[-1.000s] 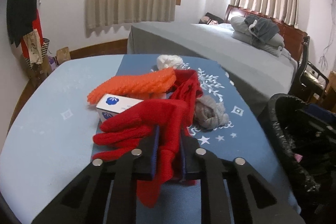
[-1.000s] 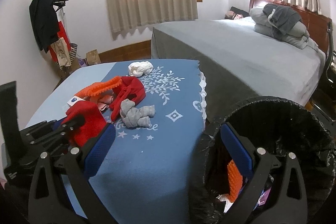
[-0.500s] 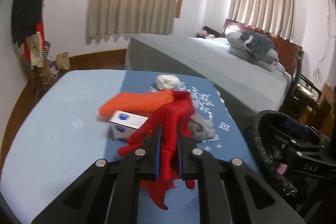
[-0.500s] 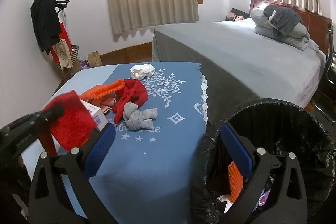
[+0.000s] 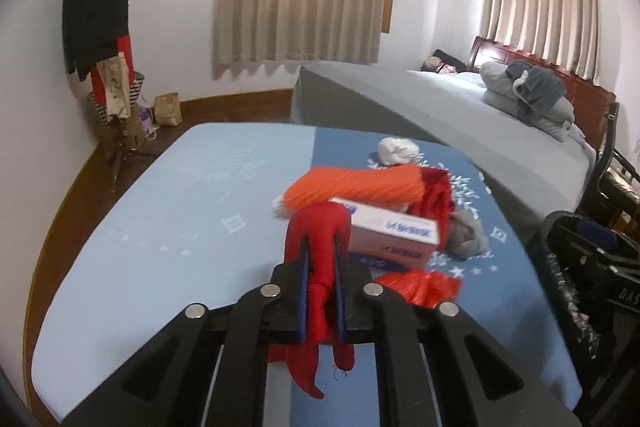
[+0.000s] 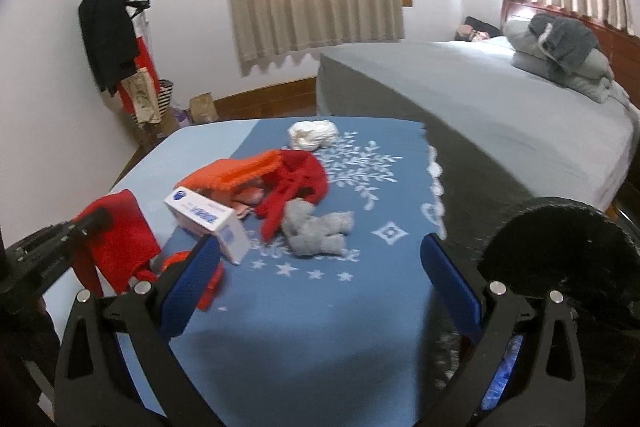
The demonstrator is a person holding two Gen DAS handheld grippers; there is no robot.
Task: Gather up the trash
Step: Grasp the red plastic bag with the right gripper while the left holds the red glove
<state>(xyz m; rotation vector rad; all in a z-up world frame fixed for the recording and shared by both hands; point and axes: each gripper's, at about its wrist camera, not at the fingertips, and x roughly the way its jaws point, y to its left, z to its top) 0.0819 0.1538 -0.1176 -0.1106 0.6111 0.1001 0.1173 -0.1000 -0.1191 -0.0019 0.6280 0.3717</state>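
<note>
My left gripper [image 5: 320,259] is shut on a red glove [image 5: 316,243] and holds it above the table; the glove also shows in the right wrist view [image 6: 116,239]. A white and blue box [image 5: 394,233] lies behind it, also in the right wrist view [image 6: 208,221]. An orange knit piece [image 5: 356,185], a red cloth [image 6: 298,179], a grey sock bundle [image 6: 316,231] and a white wad [image 6: 312,133] lie on the blue tablecloth [image 6: 320,307]. A red scrap [image 5: 420,285] lies by the box. My right gripper [image 6: 316,275] is open and empty above the table.
A bin with a black bag [image 6: 560,259] stands at the table's right edge, also in the left wrist view [image 5: 592,287]. A grey bed [image 6: 500,115] lies behind. A coat rack [image 5: 108,39] stands by the left wall.
My left gripper has lifted the red glove clear of the pile, uncovering the box and a red scrap. My right gripper has swung left from over the bin to over the table.
</note>
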